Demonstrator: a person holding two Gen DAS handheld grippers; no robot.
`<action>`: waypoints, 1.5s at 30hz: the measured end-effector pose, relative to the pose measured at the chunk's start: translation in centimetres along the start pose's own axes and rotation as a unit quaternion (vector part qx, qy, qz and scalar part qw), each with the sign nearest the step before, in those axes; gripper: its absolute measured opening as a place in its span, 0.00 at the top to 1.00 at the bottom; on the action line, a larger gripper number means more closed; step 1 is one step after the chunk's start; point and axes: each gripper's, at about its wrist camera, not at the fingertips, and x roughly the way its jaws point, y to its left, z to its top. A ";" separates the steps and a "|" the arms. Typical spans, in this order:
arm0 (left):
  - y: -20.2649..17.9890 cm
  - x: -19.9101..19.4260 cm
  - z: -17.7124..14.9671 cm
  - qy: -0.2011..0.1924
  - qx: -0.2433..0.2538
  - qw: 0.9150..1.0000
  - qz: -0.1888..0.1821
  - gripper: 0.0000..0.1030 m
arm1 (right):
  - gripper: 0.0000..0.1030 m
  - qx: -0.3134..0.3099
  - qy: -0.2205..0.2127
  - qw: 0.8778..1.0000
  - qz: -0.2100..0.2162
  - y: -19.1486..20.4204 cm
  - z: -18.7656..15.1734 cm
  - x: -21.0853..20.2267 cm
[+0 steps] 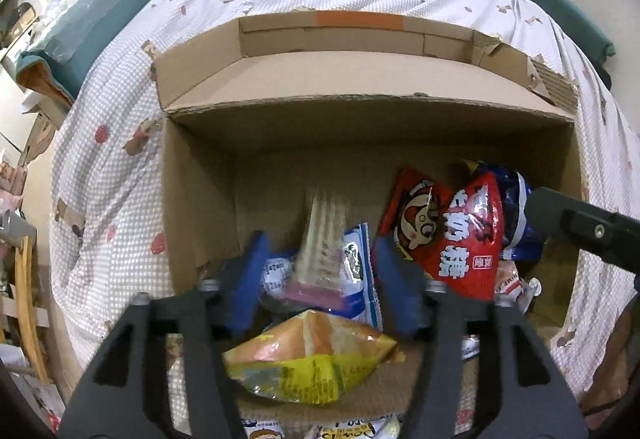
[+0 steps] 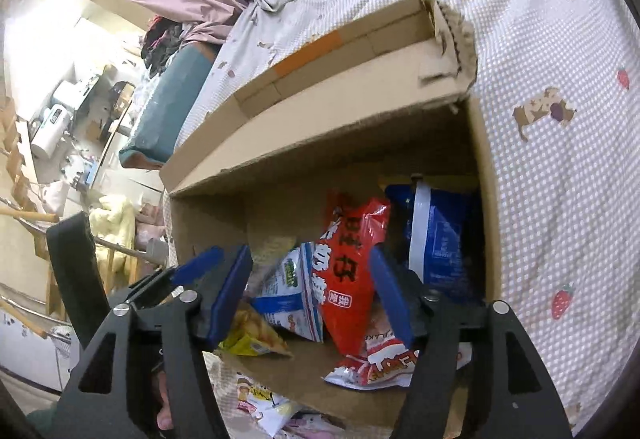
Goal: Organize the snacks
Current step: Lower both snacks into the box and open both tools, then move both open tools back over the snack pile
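Observation:
An open cardboard box (image 1: 200, 207) lies on a bed and holds several snack packs. My left gripper (image 1: 320, 279) is open over the box mouth; a motion-blurred beige stick pack (image 1: 324, 239) sits between its fingers, free of the pads. A yellow-orange pack (image 1: 308, 359) lies at the front, a red bag (image 1: 448, 231) at the right, a dark blue bag (image 1: 516, 207) behind it. My right gripper (image 2: 312, 295) is open and empty before the red bag (image 2: 352, 275), a white-blue pack (image 2: 292, 287) and the blue bag (image 2: 436, 243).
The box's back flap (image 1: 360, 75) stands open over the dotted bedsheet (image 1: 108, 159). More snack packs (image 2: 260, 403) lie on the sheet in front of the box. A red-white pack (image 2: 384, 363) lies on the front flap. Cluttered room and furniture (image 2: 60, 119) lie left.

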 end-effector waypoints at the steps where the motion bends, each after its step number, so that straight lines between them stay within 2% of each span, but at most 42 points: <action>1: 0.0 -0.2 0.0 -0.002 0.001 1.000 0.000 0.33 | 0.37 0.000 0.000 1.000 -0.001 0.0 -0.1 -0.2; 4: 0.0 -0.6 -0.1 -0.001 0.001 1.000 0.002 0.25 | 0.33 0.008 0.005 1.000 0.002 -0.4 0.1 -0.2; 5: 0.1 -0.8 -0.1 0.000 -0.004 1.000 0.001 0.25 | 0.30 0.010 0.008 1.000 0.002 -0.7 -0.1 -0.4; 10: 0.4 -1.3 -0.4 0.004 -0.018 1.000 0.000 0.25 | 0.29 0.008 0.009 1.000 -0.010 -1.2 -1.0 -1.3; 16: 0.8 -2.9 -1.4 -0.014 -0.018 1.000 0.004 0.25 | 0.29 0.006 0.006 1.000 -0.016 -1.1 -1.8 -2.4; 19: 0.8 -4.1 -2.2 -0.032 -0.013 0.999 0.015 0.25 | 0.29 0.006 0.004 1.000 -0.019 -0.9 -2.5 -3.1; 30: 2.9 -7.9 -6.8 -0.055 -0.036 0.998 -0.007 0.24 | 0.29 -0.023 0.005 0.999 -0.039 0.1 -7.1 -5.8; 32: 3.6 -8.6 -7.7 -0.055 -0.048 0.997 -0.010 0.09 | 0.29 -0.025 0.011 0.999 -0.043 -0.1 -8.3 -6.1; 33: 4.1 -8.8 -8.3 -0.055 -0.057 0.997 -0.013 0.06 | 0.29 -0.024 0.012 0.999 -0.044 -0.1 -8.7 -6.2; 37: 5.3 -9.4 -10.6 -0.041 -0.074 0.996 -0.024 0.05 | 0.29 -0.008 0.022 0.999 -0.037 -0.8 -11.0 -7.0; 45: 8.3 -8.2 -14.1 -0.009 -0.109 0.994 0.007 0.05 | 0.29 0.017 0.054 0.998 -0.031 -1.9 -15.4 -7.2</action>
